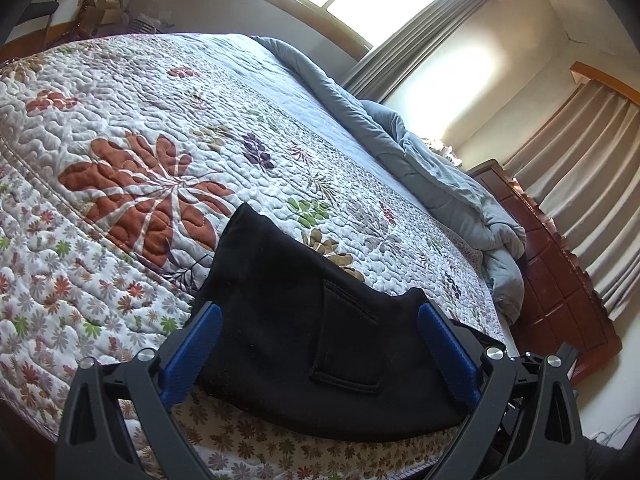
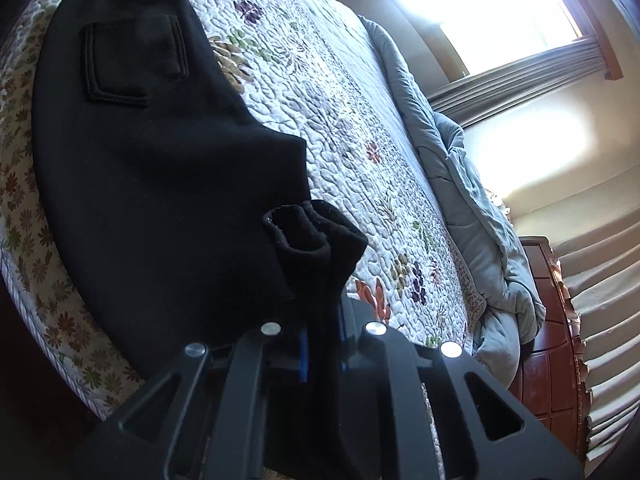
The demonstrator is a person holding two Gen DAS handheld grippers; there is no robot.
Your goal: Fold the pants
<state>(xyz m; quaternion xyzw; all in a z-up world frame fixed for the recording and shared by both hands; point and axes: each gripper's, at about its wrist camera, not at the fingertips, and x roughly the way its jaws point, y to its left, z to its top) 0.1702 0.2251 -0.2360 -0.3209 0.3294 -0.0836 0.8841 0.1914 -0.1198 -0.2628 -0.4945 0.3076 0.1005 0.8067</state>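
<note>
Black pants (image 1: 304, 320), fleece-like knit, lie on the floral quilt (image 1: 132, 128) at the near edge of the bed. Patch pocket (image 1: 348, 340) faces up.

Left gripper (image 1: 320, 332): blue fingers (image 1: 196, 344) spread wide, at 9 and 3 o'clock of the cloth. Whether the pads press the fabric, cannot tell; nothing looks pinched.

Right gripper (image 2: 322, 344): jaws pressed together on a bunched cuff or hem end (image 2: 312, 232), which stands up in a rolled lip just above the fingers. The rest of the pants spreads toward 11 o'clock in the right wrist view, pocket near the far end.

Handling, as a judgement: thick, soft, limp cloth, moderate weight, not slippery, not fragile. It will sag and drag on the quilting, and layers may slide apart if only one is caught. Best holds look like the hemmed edges and the waistband corners, pinching all layers at once.

Grey-blue comforter (image 1: 440, 168) is heaped along the far side at 2 o'clock, well apart from the pants.
</note>
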